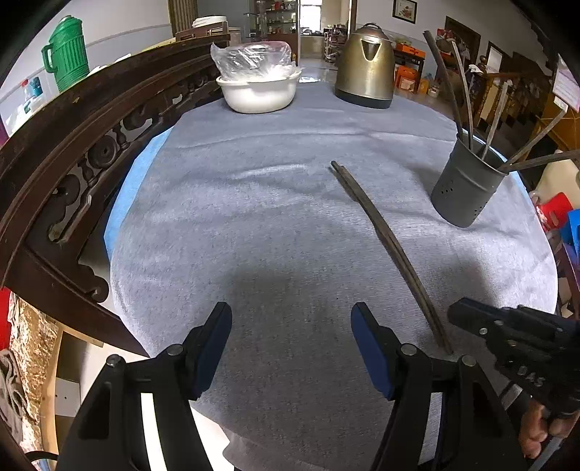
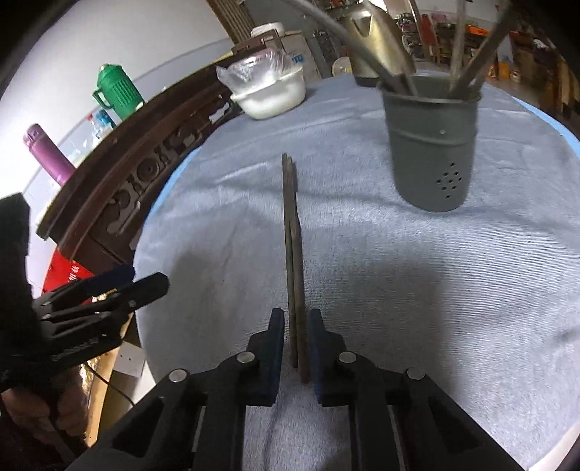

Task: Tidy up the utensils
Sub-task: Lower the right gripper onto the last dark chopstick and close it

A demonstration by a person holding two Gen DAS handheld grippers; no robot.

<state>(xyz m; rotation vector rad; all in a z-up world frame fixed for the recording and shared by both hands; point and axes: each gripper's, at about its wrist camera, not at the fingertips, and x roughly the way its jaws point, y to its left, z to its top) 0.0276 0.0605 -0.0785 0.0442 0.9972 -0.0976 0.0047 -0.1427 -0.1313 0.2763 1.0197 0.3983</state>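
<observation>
Chopsticks (image 1: 389, 250) beside utensil holder (image 1: 467, 183)

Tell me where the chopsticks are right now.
The chopsticks lie on the grey cloth, near end between the right gripper fingers, left of the grey utensil holder.

A lived-in home, seemingly a dining area. A table draped in grey cloth (image 1: 290, 217) fills the centre of the frame. At its far edge stand a brass-coloured electric kettle (image 1: 366, 69) and a white basin (image 1: 259, 92) holding a plastic bag. Carved dark wooden furniture (image 1: 72, 152) curves along the left. A framed picture (image 1: 405, 9) hangs top right, above cluttered shelves.
</observation>
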